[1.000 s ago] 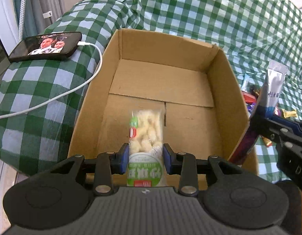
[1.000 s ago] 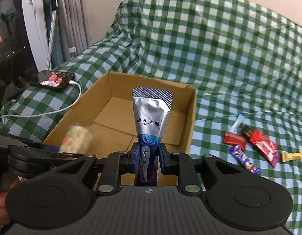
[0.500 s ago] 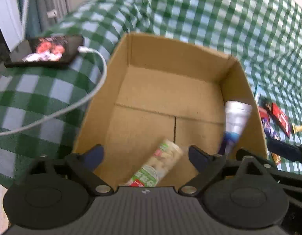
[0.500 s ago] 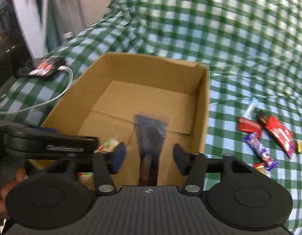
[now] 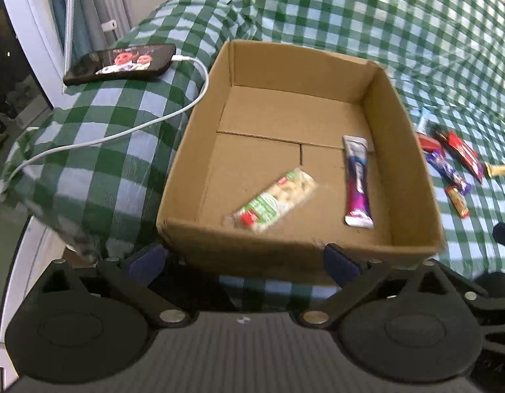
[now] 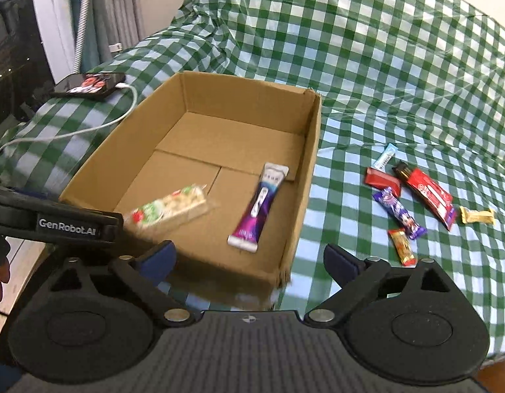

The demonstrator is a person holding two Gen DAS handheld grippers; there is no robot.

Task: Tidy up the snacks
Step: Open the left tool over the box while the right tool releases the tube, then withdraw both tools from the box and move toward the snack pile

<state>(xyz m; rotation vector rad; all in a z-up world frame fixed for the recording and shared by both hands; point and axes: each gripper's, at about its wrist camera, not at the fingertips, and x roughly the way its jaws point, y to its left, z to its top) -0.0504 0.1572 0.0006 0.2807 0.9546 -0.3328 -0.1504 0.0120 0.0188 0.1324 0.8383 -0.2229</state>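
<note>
Our left tongs point(image 5: 245, 258) and right tongs point(image 6: 249, 258) are both spreading wide with nothing between them. Inside the plain corrugated cardboard box point(image 5: 193, 131) lie a clear crinkly rice-cracker packet point(image 5: 272, 201) and a slim glossy silver-purple sachet point(image 5: 357, 181). Foil-wrapped candies point(image 6: 413, 196) are scattered on the checked cloth point(image 6: 383, 65).

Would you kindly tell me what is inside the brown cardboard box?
In the brown cardboard box: a clear rice-cracker packet and a silver-purple sachet, lying apart. Its near wall hides a floor strip.
</note>
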